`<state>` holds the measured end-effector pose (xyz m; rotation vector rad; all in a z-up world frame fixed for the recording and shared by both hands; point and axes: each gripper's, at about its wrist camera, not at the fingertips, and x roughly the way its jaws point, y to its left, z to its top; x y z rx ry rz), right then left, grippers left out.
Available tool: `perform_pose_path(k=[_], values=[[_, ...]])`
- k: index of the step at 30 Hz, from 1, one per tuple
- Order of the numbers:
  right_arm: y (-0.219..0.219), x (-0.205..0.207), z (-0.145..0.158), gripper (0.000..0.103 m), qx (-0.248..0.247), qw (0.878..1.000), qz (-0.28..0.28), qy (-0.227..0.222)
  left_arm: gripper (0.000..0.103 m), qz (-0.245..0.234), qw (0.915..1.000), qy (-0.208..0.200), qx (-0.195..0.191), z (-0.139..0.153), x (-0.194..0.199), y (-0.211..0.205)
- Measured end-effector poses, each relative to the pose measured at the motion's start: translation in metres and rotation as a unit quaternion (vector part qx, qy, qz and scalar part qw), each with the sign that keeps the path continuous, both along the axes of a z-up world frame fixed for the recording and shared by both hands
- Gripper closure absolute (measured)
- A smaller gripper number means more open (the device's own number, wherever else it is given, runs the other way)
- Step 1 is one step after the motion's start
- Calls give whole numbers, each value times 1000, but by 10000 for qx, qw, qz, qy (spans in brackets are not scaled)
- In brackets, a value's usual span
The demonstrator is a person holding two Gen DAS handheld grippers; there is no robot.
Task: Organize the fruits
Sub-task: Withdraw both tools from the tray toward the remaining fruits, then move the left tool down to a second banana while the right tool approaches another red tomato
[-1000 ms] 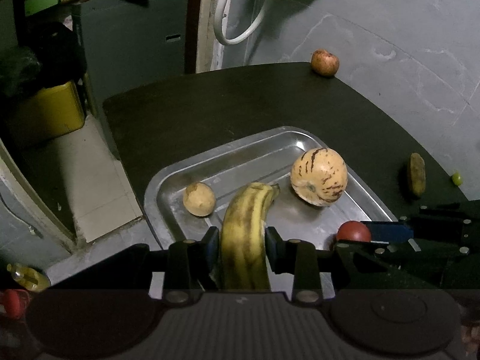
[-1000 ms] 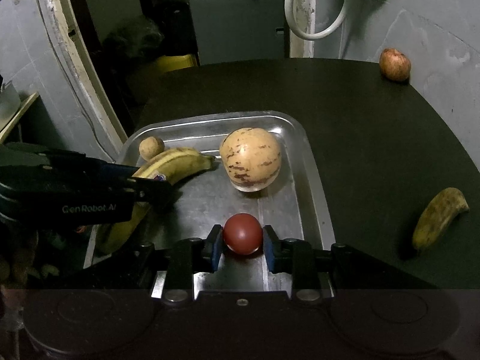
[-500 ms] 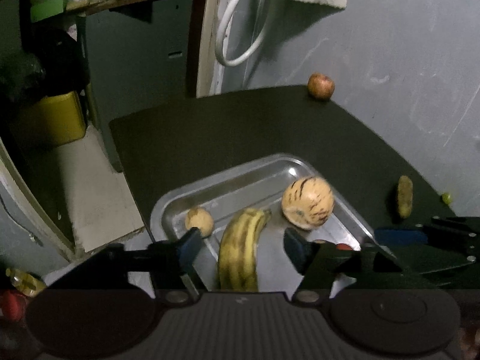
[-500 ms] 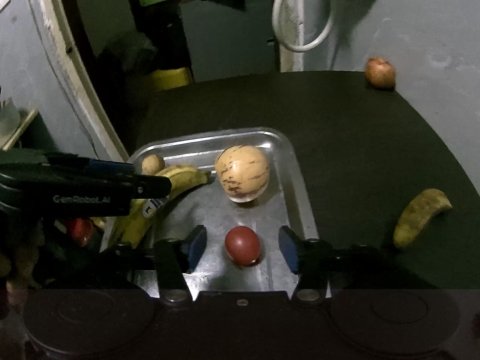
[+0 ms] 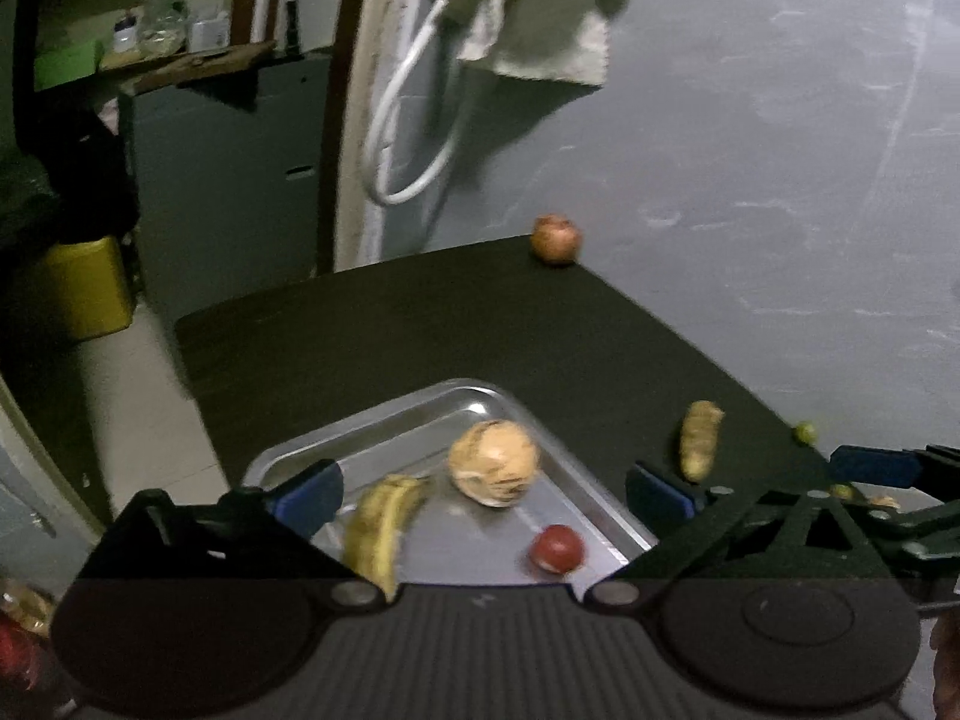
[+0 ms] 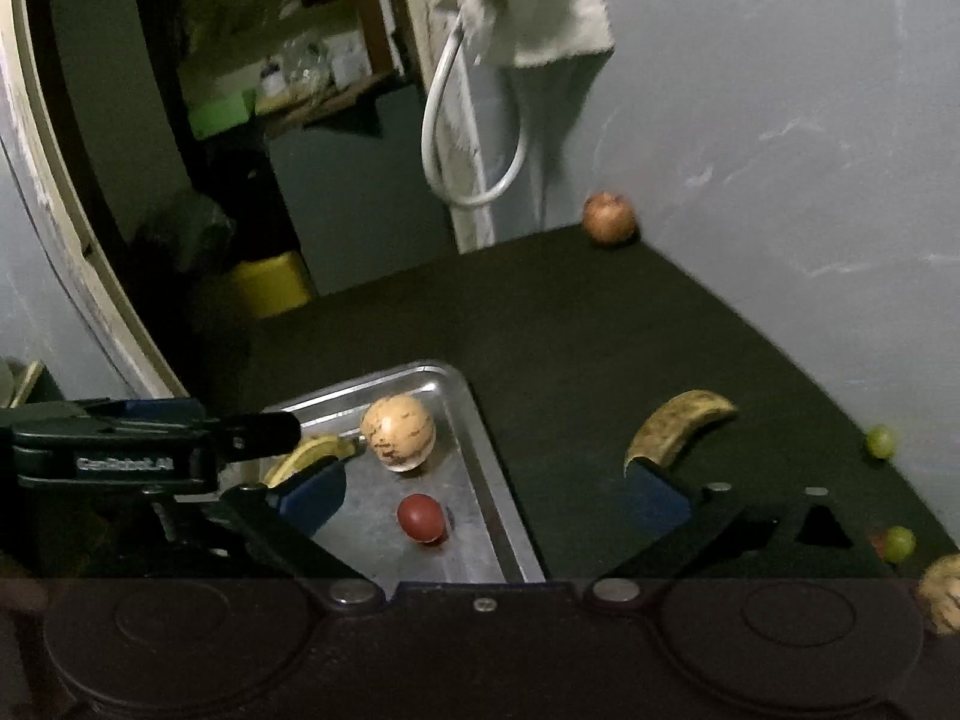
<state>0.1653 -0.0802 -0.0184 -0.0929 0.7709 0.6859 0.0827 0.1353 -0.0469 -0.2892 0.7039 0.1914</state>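
Both grippers hung wide over the tray, and neither held anything! The left gripper [image 5: 483, 495] had just been opening, its blue pads spread far apart above the metal tray [image 5: 594, 516], with the banana [image 5: 381, 531] lying loose on the tray floor below. The right gripper [image 6: 486, 495] had just been opening too, nothing between its pads, and the red fruit [image 6: 422, 517] sat free on the tray [image 6: 480, 450] beneath. Just beyond it, the big striped round fruit [image 6: 398, 432] rested near the tray's far corner, the banana [image 6: 312, 453] to its left, half hidden behind the other gripper. Out on the dark table [image 6: 570, 330], a second banana [image 6: 678, 426] lay curved to the right of the tray. Two green grapes [image 6: 880, 441] sat near the right edge, and a reddish apple [image 6: 609, 217] waited at the far corner by the wall.
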Motion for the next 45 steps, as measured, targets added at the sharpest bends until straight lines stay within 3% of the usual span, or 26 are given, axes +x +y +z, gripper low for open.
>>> perform_pose_path(k=[14, 28, 37, 45], values=[[-104, -59, 28, 1, 185, 9946, -995, -235, 1, -965, 9949, -290, 31, 27, -10, -81], [-196, -114, 41, 1, 329, 9761, -2099, -454, 1, -2088, 9775, -283, 52, 24, -20, -172], [-223, -126, 34, 1, 397, 9632, -2633, -379, 1, -2381, 9710, -195, 90, 18, -12, -185], [-212, -111, 26, 1, 373, 9600, -2762, -265, 1, -2373, 9714, -48, 86, 11, 12, -168]])
